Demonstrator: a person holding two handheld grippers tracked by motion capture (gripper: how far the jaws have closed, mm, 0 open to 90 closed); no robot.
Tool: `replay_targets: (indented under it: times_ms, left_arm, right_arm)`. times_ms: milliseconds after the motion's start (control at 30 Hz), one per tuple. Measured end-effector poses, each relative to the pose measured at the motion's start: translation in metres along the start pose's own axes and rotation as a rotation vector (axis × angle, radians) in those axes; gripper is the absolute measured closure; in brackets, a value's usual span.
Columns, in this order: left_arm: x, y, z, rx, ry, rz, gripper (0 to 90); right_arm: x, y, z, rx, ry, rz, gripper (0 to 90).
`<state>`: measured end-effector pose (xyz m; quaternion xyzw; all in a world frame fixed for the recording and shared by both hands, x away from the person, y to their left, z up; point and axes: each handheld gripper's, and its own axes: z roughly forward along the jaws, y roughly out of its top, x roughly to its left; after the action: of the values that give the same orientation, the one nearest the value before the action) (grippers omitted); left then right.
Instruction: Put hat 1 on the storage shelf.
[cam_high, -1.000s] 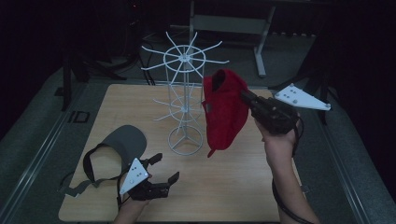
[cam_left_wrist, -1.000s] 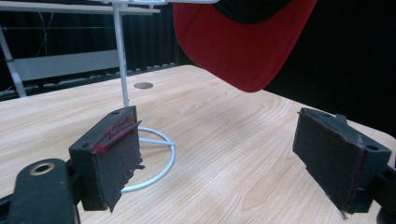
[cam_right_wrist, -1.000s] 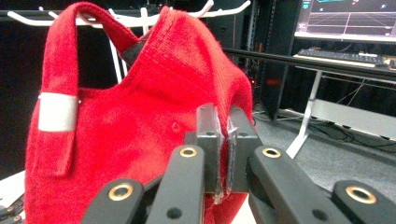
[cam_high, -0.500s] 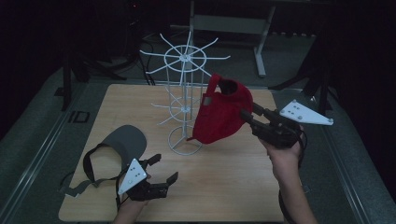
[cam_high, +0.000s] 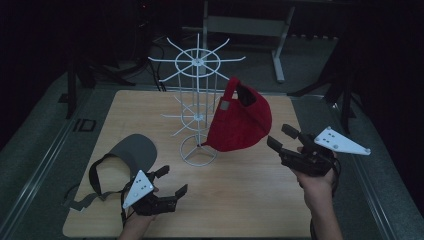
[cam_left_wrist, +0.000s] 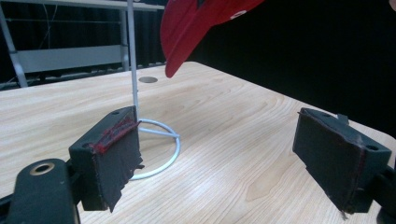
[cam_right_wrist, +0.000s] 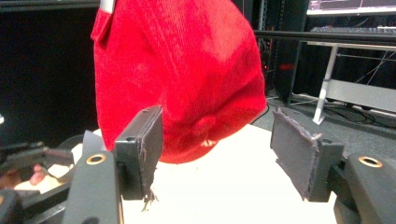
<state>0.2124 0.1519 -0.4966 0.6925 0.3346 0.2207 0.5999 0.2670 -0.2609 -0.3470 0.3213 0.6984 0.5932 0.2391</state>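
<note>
Two caps show: a grey cap (cam_high: 132, 150) lies near the table's (cam_high: 250, 200) left edge, just behind the left gripper (cam_high: 171, 182), whose jaws stand apart and empty. A red cap (cam_high: 242, 122) hangs on the white wire rack (cam_high: 197, 100) mid-table. Toward the right edge, the right gripper (cam_high: 282, 136) gapes empty beside it.

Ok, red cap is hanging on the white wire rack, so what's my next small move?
Probably close the left gripper on the grey visor cap beside it. The red cap hangs on the white wire rack, the right gripper is open and clear, and the left one is open too.
</note>
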Motion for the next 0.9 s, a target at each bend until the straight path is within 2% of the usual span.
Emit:
replay_targets:
  times_ms: [167, 267, 500, 533, 567, 600, 667, 767, 900]
  left_arm:
    - [0.000, 0.000, -0.001, 0.003, 0.000, -0.001, 15.4]
    - [0.000, 0.000, -0.002, 0.010, 0.000, 0.003, 15.4]
    - [0.004, -0.003, -0.007, 0.029, 0.015, 0.005, 15.4]
    - [0.005, -0.004, -0.008, 0.028, 0.018, 0.000, 15.4]
    - [0.005, -0.004, -0.008, 0.030, 0.028, 0.000, 15.4]
    - [0.006, -0.005, -0.009, 0.030, 0.022, -0.004, 15.4]
    - [0.007, -0.006, -0.011, 0.036, 0.028, -0.004, 15.4]
    - [0.009, -0.009, -0.012, 0.048, 0.026, -0.003, 15.4]
    - [0.012, -0.013, -0.015, 0.055, 0.025, -0.015, 15.4]
  right_arm:
    - [-0.004, -0.011, -0.009, -0.003, -0.008, 0.010, 29.6]
    - [-0.006, -0.019, -0.013, 0.003, -0.001, -0.005, 25.1]
    - [-0.016, -0.043, -0.020, 0.001, -0.041, 0.009, 17.6]
    - [-0.019, -0.046, -0.020, 0.018, -0.051, 0.015, 17.2]
    - [-0.022, -0.051, -0.019, 0.056, -0.068, 0.012, 16.2]
    - [-0.025, -0.056, -0.019, 0.072, -0.078, 0.007, 16.2]
    - [-0.030, -0.066, -0.017, 0.084, -0.081, 0.020, 16.2]
    - [-0.039, -0.084, -0.015, 0.116, -0.111, 0.016, 16.2]
    - [-0.054, -0.108, -0.013, 0.122, -0.157, 0.056, 16.4]
